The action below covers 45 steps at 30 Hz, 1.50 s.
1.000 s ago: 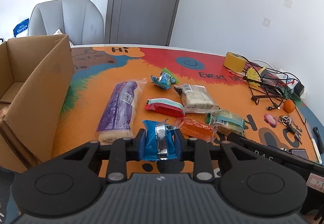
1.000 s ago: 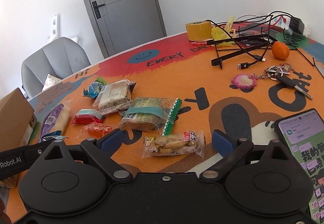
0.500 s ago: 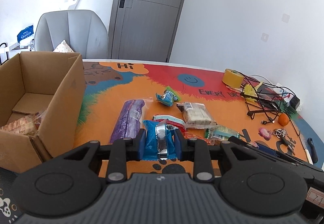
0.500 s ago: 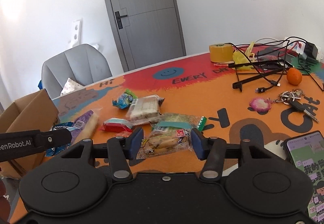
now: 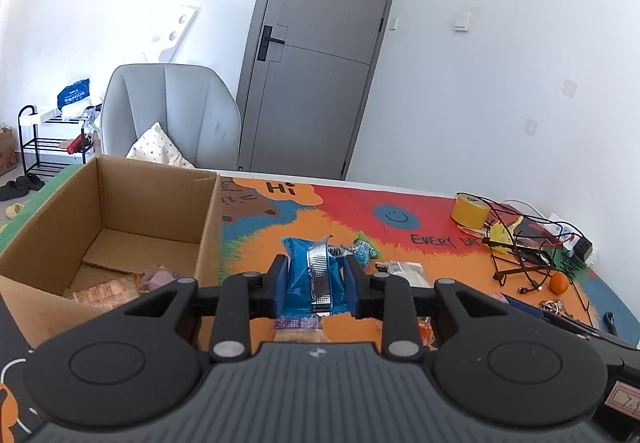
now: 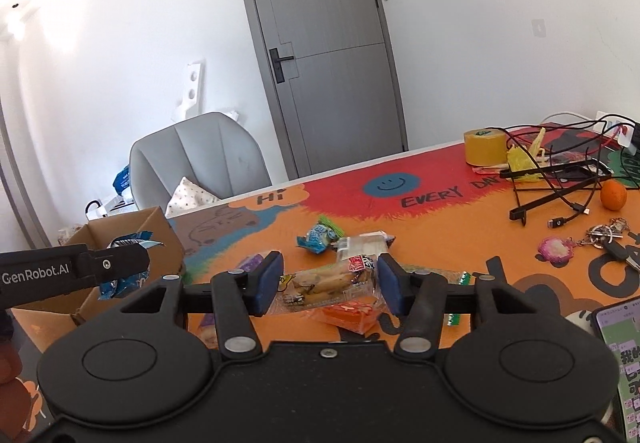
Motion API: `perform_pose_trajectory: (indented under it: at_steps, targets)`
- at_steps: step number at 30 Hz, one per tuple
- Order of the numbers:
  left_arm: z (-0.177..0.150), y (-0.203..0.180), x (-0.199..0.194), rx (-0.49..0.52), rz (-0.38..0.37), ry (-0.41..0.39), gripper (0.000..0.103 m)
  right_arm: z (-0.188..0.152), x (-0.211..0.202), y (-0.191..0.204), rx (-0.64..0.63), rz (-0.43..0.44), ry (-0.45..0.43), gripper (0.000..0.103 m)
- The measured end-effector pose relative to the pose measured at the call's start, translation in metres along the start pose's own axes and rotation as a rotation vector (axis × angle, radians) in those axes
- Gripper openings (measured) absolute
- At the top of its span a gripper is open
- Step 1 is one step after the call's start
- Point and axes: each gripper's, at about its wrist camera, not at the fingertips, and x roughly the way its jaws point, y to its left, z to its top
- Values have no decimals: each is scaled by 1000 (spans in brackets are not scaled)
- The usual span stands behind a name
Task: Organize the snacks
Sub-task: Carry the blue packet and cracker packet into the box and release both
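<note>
My left gripper (image 5: 315, 279) is shut on a blue snack packet (image 5: 310, 275) with a silver seam, held above the table just right of the open cardboard box (image 5: 132, 211). The box holds a few wrapped snacks (image 5: 104, 289) at its near end. My right gripper (image 6: 329, 285) is shut on a clear packet of peanuts (image 6: 324, 283), lifted off the table. From the right wrist view the left gripper's arm (image 6: 72, 271) reaches in at the left beside the box (image 6: 132, 227). Loose snacks lie on the mat: a blue-green candy bag (image 6: 318, 237), a pale wafer pack (image 6: 366, 243) and an orange packet (image 6: 348, 317).
A grey chair (image 5: 172, 111) stands behind the box, before a grey door. At the table's right are a yellow tape roll (image 6: 484, 147), a wire stand with cables (image 6: 560, 179), an orange (image 6: 614, 195), keys (image 6: 608, 239) and a phone (image 6: 624, 355).
Both grippers rose from the table with their packets. The right gripper closed on the peanut packet and lifted it. The left gripper carried the blue packet toward the box.
</note>
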Motion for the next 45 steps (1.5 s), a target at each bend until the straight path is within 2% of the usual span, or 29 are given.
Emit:
perform_pose_trajectory:
  at_steps: [6, 8, 9, 18, 26, 32, 37, 41, 44, 45]
  targets:
    - [7, 18, -11, -32, 24, -30, 28, 8, -6, 20, -26, 33, -26, 52]
    - [9, 26, -13, -44, 29, -33, 13, 10, -7, 27, -38, 45, -36, 52]
    - [11, 31, -14, -54, 29, -30, 13, 12, -7, 31, -43, 50, -40, 52]
    - [15, 65, -25, -94, 55, -47, 10, 15, -1, 61, -76, 95, -45, 52]
    - [16, 83, -36, -107, 94, -25, 15, 16, -2, 79, -73, 143, -41, 52]
    - [19, 100, -49, -126, 143, -27, 34, 23, 2, 107, -88, 228, -43, 52]
    - [22, 121, -57, -164, 190, -41, 56, 23, 8, 131, -108, 283, -26, 52]
    - [24, 137, -61, -180, 215, -54, 66, 22, 13, 147, -110, 315, -5, 52]
    - [24, 144, -64, -195, 226, -58, 69, 22, 16, 157, -102, 360, 10, 60]
    - [24, 146, -64, -199, 230, -58, 70, 22, 17, 160, -99, 367, 16, 69]
